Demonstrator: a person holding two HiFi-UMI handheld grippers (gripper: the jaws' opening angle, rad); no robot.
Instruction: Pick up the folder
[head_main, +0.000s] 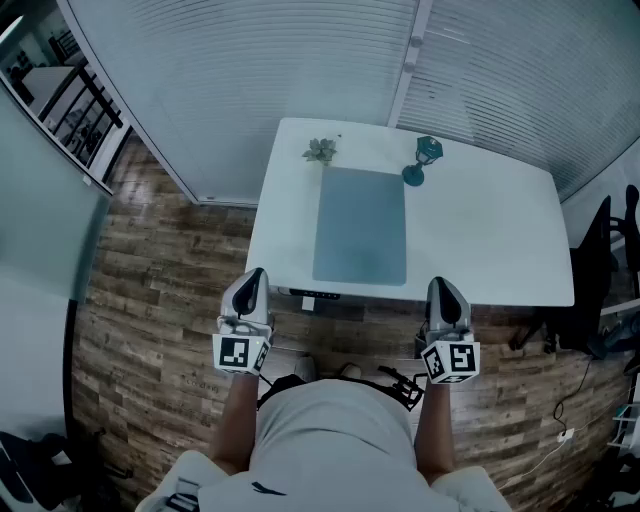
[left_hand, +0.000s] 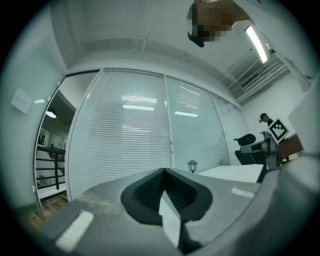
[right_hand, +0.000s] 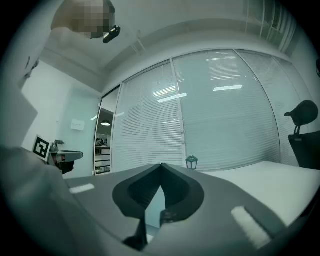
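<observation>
One blue-grey folder (head_main: 361, 226) lies flat in the middle of the white table (head_main: 490, 230). Just beyond its far corners stand one small plant (head_main: 320, 150) on the left and one teal lantern (head_main: 424, 160) on the right. The left gripper (head_main: 252, 282) and right gripper (head_main: 444, 292) hover at the near edge, well short of the folder. Each has its jaws pressed together on nothing.
</observation>
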